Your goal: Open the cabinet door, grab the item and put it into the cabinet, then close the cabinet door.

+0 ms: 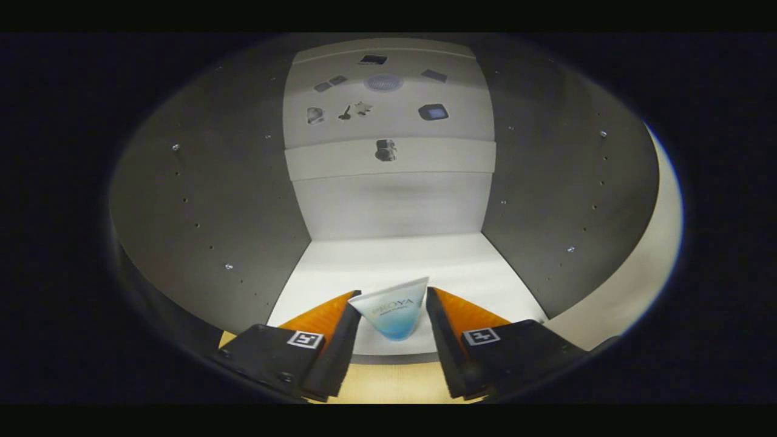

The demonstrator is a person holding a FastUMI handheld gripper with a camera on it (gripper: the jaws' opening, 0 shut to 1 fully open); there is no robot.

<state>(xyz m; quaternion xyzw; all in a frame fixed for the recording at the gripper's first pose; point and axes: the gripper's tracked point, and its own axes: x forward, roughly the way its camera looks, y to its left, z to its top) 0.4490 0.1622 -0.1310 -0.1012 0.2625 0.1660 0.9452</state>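
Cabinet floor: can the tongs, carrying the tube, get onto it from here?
Probably yes. The cabinet stands open ahead, its white floor bare beyond the tongs, which are shut on the tube. Nothing visible blocks the way in.

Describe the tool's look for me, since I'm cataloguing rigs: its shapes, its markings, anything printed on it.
The tool has two wedge-shaped fingers that taper forward, each set on a dark, blocky base with a matte surface. Each base carries a small square black-and-white marker on its top face, one per side. A few small screw heads dot the left base. No cables are visible.
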